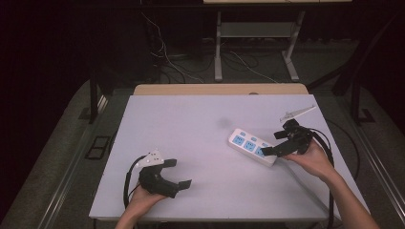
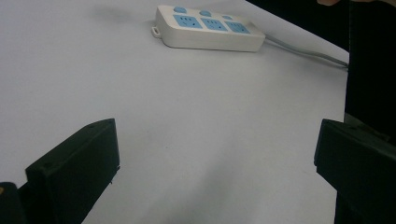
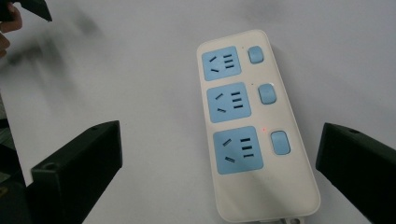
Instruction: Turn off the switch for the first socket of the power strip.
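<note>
High view first: the white power strip lies toward the right of the table, angled, with its grey cord running off the table's right edge. The right gripper hovers just over the strip's near end, jaws spread with nothing between them. The left gripper sits well apart near the front left, jaws also spread and holding nothing.

In the right gripper view the strip runs up between the two black jaws, showing three blue sockets, each with a blue switch beside it. A small red light glows by the nearest switch; the other two look unlit.

My guess is the switches are the aim. To do it well, I'd press with one jaw tip straight down on a single switch, keeping off its neighbour. The strip looks light and may skid on the smooth table, so bringing the left gripper over to steady the far end would help.
</note>
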The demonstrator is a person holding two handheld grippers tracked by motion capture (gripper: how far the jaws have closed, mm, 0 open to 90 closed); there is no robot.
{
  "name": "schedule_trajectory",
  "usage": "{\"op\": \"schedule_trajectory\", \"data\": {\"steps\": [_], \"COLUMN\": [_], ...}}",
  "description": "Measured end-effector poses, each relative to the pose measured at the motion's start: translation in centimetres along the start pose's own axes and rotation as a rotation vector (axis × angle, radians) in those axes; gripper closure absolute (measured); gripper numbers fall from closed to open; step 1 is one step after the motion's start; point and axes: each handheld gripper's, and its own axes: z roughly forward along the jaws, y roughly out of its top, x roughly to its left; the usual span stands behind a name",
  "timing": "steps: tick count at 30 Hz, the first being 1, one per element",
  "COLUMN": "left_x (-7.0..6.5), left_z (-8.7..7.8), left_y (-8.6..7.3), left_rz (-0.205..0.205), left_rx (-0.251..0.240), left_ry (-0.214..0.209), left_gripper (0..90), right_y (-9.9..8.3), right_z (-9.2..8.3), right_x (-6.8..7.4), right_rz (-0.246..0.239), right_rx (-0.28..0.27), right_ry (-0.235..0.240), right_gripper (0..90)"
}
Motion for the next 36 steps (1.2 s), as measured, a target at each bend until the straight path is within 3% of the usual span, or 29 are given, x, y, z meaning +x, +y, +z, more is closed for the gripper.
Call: {"op": "schedule_trajectory", "data": {"steps": [3, 9, 14, 19, 26, 36], "left_x": [0.1, 0.2, 0.2, 0.2, 0.3, 0.4], "left_z": [0.0, 0.0, 0.0, 0.0, 0.0, 0.0], "left_y": [0.0, 0.0, -0.1, -0.1, -0.1, -0.1], "left_rz": [-0.002, -0.002, -0.003, -0.001, -0.003, -0.003], "left_rx": [-0.003, -0.001, 0.003, 0.006, 0.001, 0.005], "left_ry": [0.001, 0.003, 0.004, 0.003, 0.006, 0.006], "left_gripper": [0.0, 0.0, 0.0, 0.0, 0.0, 0.0], "right_y": [0.0, 0.0, 0.0, 0.1, 0.2, 0.2], "right_z": [0.1, -0.1, 0.1, 0.6, 1.2, 1.9], "right_x": [-0.4, -0.8, -0.9, -1.1, -1.4, -2.6], "right_rz": [0.005, -0.011, -0.018, -0.026, -0.031, -0.006], "right_rx": [0.002, -0.005, 0.004, 0.011, 0.019, 0.021], "right_ry": [-0.006, 0.038, 0.026, 0.013, -0.023, -0.054], "right_gripper": [1.2, 32.5, 43.6, 61.1, 72.7, 81.6]}}
